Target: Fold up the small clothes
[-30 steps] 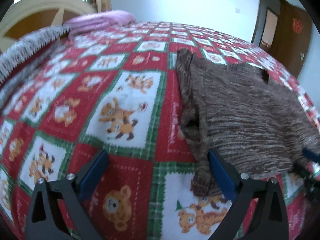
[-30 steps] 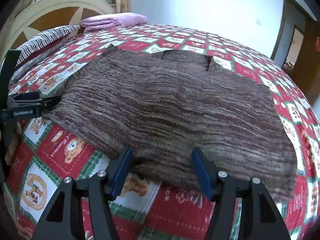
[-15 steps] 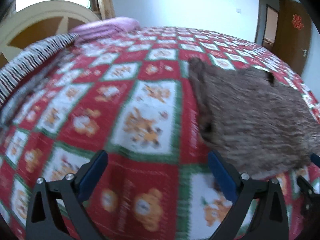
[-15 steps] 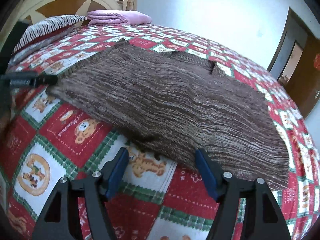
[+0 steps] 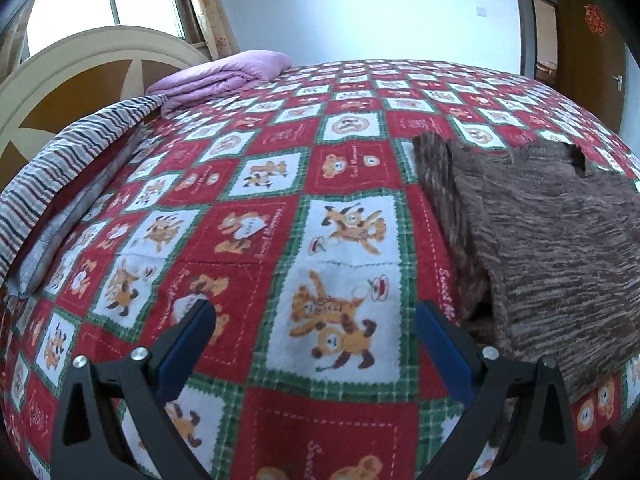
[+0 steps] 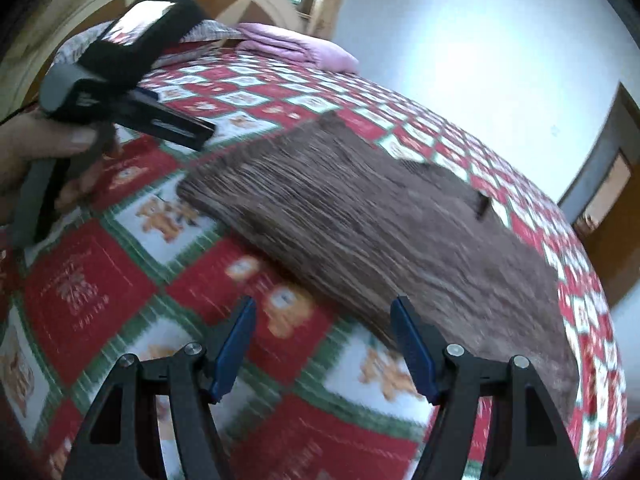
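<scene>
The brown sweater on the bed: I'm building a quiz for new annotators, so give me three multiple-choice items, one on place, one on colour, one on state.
1. Where does the brown knit sweater lie?
A. on the patterned bedspread
B. on the purple blanket
C. over the headboard

2. What colour is the folded blanket near the headboard?
A. green
B. purple
C. yellow

3. How do the jaws of the right gripper stand?
A. shut on the sweater
B. shut on the bedspread
C. apart, holding nothing

Answers:
1 A, it lies spread flat on the red, green and white bedspread.
2 B, it shows pale purple in both views.
3 C, only bedspread shows between the blue pads.
</scene>
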